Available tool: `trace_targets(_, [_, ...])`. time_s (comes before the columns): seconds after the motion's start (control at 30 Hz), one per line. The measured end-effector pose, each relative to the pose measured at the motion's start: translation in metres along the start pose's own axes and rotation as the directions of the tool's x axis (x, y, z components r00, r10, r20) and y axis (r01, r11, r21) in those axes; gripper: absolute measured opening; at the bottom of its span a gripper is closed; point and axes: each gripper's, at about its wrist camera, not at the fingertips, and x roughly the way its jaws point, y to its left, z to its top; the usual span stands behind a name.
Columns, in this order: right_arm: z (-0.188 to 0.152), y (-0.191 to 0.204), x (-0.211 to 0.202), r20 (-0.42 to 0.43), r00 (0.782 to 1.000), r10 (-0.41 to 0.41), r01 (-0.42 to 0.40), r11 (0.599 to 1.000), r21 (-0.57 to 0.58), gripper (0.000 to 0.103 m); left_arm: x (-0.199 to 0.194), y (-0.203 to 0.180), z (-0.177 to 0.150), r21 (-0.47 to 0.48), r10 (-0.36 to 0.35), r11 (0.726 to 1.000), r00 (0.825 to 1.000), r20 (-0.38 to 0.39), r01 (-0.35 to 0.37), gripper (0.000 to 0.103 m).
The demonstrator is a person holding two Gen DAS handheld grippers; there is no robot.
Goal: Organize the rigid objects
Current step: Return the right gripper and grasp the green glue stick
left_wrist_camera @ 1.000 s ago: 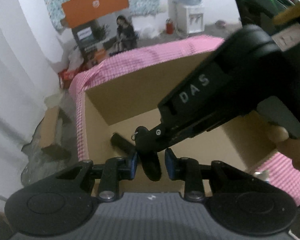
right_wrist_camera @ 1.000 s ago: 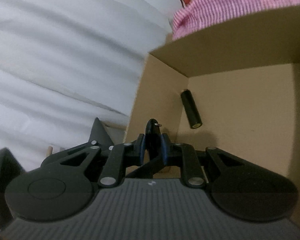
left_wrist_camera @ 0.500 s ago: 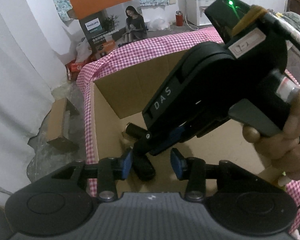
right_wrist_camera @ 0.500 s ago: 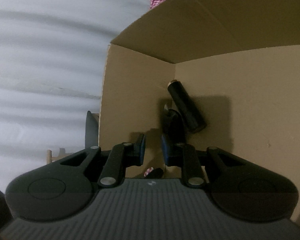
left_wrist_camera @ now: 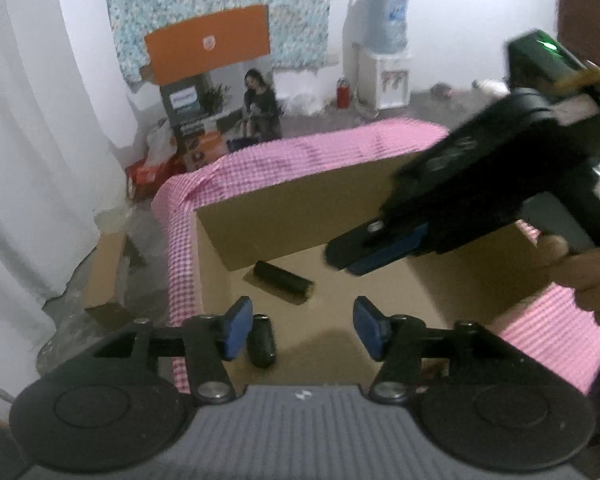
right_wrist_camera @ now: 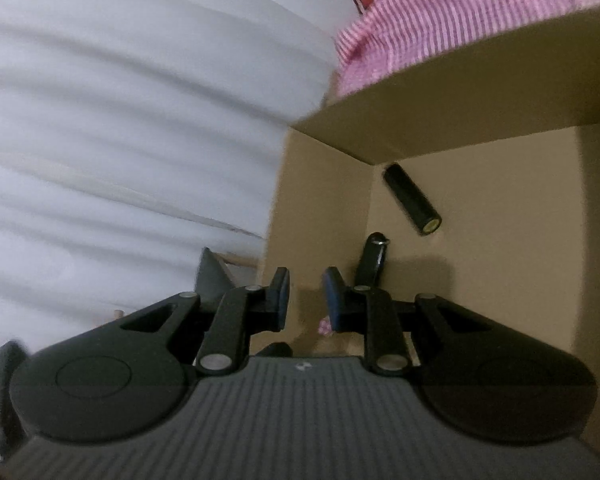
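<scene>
An open cardboard box [left_wrist_camera: 300, 216] lies on a pink checked cloth [left_wrist_camera: 180, 248]. On its floor lie a black cylinder [left_wrist_camera: 283, 282] and a small black fob-like piece [left_wrist_camera: 262, 340]. My left gripper [left_wrist_camera: 303, 332] hovers over the box's near edge. Its jaws are opening and nothing is between them; the small piece lies just beyond the left pad. My right gripper [left_wrist_camera: 352, 258] reaches in from the right, above the floor. In the right wrist view the right gripper [right_wrist_camera: 307, 300] shows only a narrow slit and holds nothing. The small piece [right_wrist_camera: 370, 264] and the cylinder [right_wrist_camera: 412, 200] lie beyond it.
A person's hand [left_wrist_camera: 592, 272] holds the right gripper. A white curtain [left_wrist_camera: 32, 160] hangs to the left of the box. A cardboard scrap [left_wrist_camera: 104, 276] lies on the floor beside it. An orange-topped carton [left_wrist_camera: 208, 44] and a water dispenser [left_wrist_camera: 384, 60] stand far back.
The small black piece, gripped by the right gripper and standing between the left pads a second ago, now lies loose on the box floor. The left jaws have widened. Both grippers have drawn back and up.
</scene>
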Motion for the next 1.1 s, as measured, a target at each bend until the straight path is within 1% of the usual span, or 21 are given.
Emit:
trace_targets(0.1, [-0.028, 0.007, -0.046, 0.073, 0.997, 0.019, -0.017, 0.999, -0.036, 0.021, -0.021, -0.011, -0.012, -0.002, -0.058, 0.998, 0.998, 0.038, 0.058, 0.062])
trace_targets(0.17, [-0.051, 0.008, -0.073, 0.125, 0.992, 0.025, -0.018, 0.998, -0.056, 0.023, -0.032, -0.023, -0.022, 0.007, -0.102, 0.995, 0.993, 0.058, 0.102, 0.064])
trace_targets(0.23, [-0.075, 0.004, -0.100, 0.179, 0.984, 0.014, -0.002, 0.998, -0.070, 0.024, -0.036, -0.034, -0.032, 0.018, -0.145, 0.989, 0.987, 0.065, 0.145, 0.066])
trace_targets(0.3, [-0.100, -0.005, -0.119, 0.227, 0.974, -0.015, 0.031, 0.997, -0.069, 0.025, -0.035, -0.050, -0.043, 0.036, -0.189, 0.982, 0.980, 0.057, 0.187, 0.066])
trace_targets(0.37, [-0.129, -0.016, -0.126, 0.261, 0.964, -0.054, 0.069, 0.996, -0.049, 0.026, -0.031, -0.069, -0.056, 0.063, -0.235, 0.971, 0.971, 0.040, 0.232, 0.066])
trace_targets(0.43, [-0.152, -0.033, -0.130, 0.280, 0.955, -0.099, 0.104, 0.995, -0.003, 0.026, -0.022, -0.087, -0.068, 0.084, -0.271, 0.960, 0.962, 0.017, 0.269, 0.066])
trace_targets(0.5, [-0.173, -0.051, -0.124, 0.286, 0.949, -0.135, 0.126, 0.991, 0.049, 0.026, -0.011, -0.105, -0.080, 0.099, -0.291, 0.952, 0.957, -0.013, 0.290, 0.065])
trace_targets(0.57, [-0.188, -0.068, -0.117, 0.290, 0.938, -0.187, 0.166, 0.982, 0.095, 0.026, 0.001, -0.119, -0.090, 0.109, -0.306, 0.945, 0.951, -0.043, 0.309, 0.064])
trace_targets(0.6, [-0.193, -0.076, -0.113, 0.290, 0.933, -0.213, 0.188, 0.976, 0.113, 0.026, 0.007, -0.126, -0.093, 0.120, -0.307, 0.943, 0.950, -0.056, 0.312, 0.061])
trace_targets(0.67, [-0.200, -0.089, -0.104, 0.288, 0.926, -0.245, 0.212, 0.967, 0.141, 0.026, 0.019, -0.137, -0.097, 0.152, -0.279, 0.946, 0.958, -0.069, 0.287, 0.055])
trace_targets(0.77, [-0.204, -0.104, -0.093, 0.273, 0.929, -0.248, 0.206, 0.963, 0.174, 0.026, 0.035, -0.147, -0.097, 0.190, -0.246, 0.948, 0.966, -0.077, 0.256, 0.047])
trace_targets(0.83, [-0.203, -0.110, -0.087, 0.264, 0.931, -0.252, 0.209, 0.961, 0.180, 0.026, 0.045, -0.152, -0.093, 0.205, -0.234, 0.947, 0.968, -0.086, 0.247, 0.040])
trace_targets(0.93, [-0.199, -0.116, -0.081, 0.250, 0.936, -0.246, 0.202, 0.961, 0.191, 0.026, 0.059, -0.161, -0.092, 0.236, -0.196, 0.947, 0.974, -0.113, 0.218, 0.034])
trace_targets(1.0, [-0.195, -0.120, -0.077, 0.244, 0.940, -0.240, 0.195, 0.961, 0.195, 0.026, 0.066, -0.164, -0.091, 0.247, -0.185, 0.946, 0.974, -0.131, 0.213, 0.032])
trace_targets(1.1, [-0.190, -0.123, -0.069, 0.237, 0.939, -0.248, 0.206, 0.960, 0.190, 0.025, 0.078, -0.166, -0.088, 0.236, -0.189, 0.945, 0.967, -0.172, 0.226, 0.028])
